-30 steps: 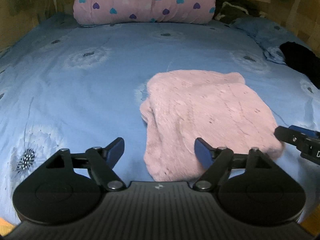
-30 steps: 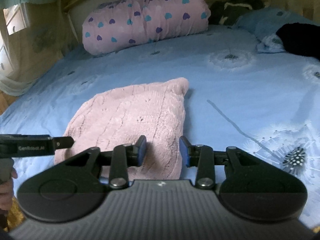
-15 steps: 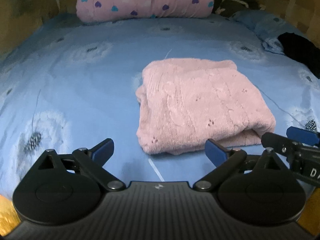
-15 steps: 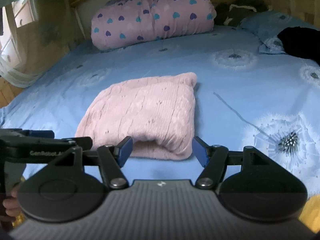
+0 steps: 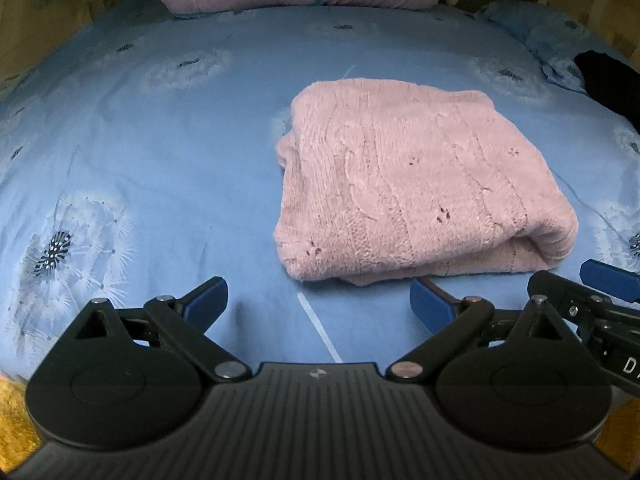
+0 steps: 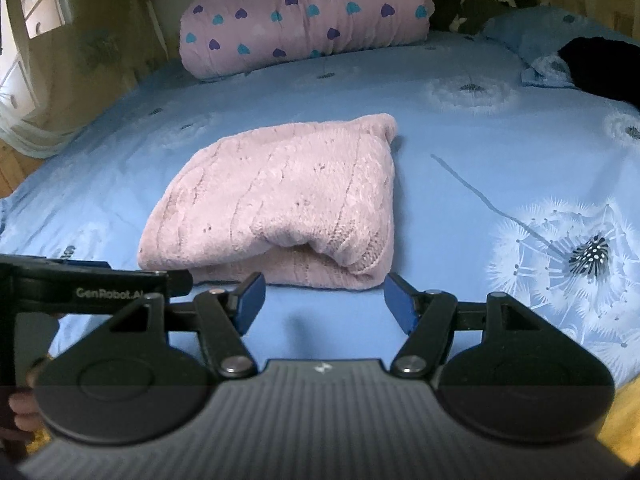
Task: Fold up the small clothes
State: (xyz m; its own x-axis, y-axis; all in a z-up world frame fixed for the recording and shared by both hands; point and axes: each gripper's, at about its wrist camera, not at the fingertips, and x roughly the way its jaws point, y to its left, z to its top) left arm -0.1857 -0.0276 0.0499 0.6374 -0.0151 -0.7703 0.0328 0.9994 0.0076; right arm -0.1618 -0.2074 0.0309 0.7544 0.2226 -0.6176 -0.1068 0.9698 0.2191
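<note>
A pink knitted sweater [image 5: 404,184] lies folded into a thick rectangle on the blue bed sheet [image 5: 160,152]; the right wrist view shows the sweater [image 6: 280,200] with its rolled fold edge facing me. My left gripper [image 5: 318,304] stands wide open just short of the sweater's near edge, nothing between its fingers. My right gripper [image 6: 324,300] is open too, its blue pads apart and clear of the fold, over bare sheet. The right gripper's fingertips [image 5: 600,280] show at the left wrist view's right edge.
A pink bolster with heart prints [image 6: 304,20] lies across the head of the bed. A black garment [image 6: 600,64] and a blue pillow [image 5: 540,28] sit at the far right. A hand [image 6: 20,412] shows at the lower left. Dandelion prints cover the sheet.
Both grippers have let go of the sweater and drawn back from it toward the bed's near edge. Their jaws have spread wider, and the sweater now lies free and folded.
</note>
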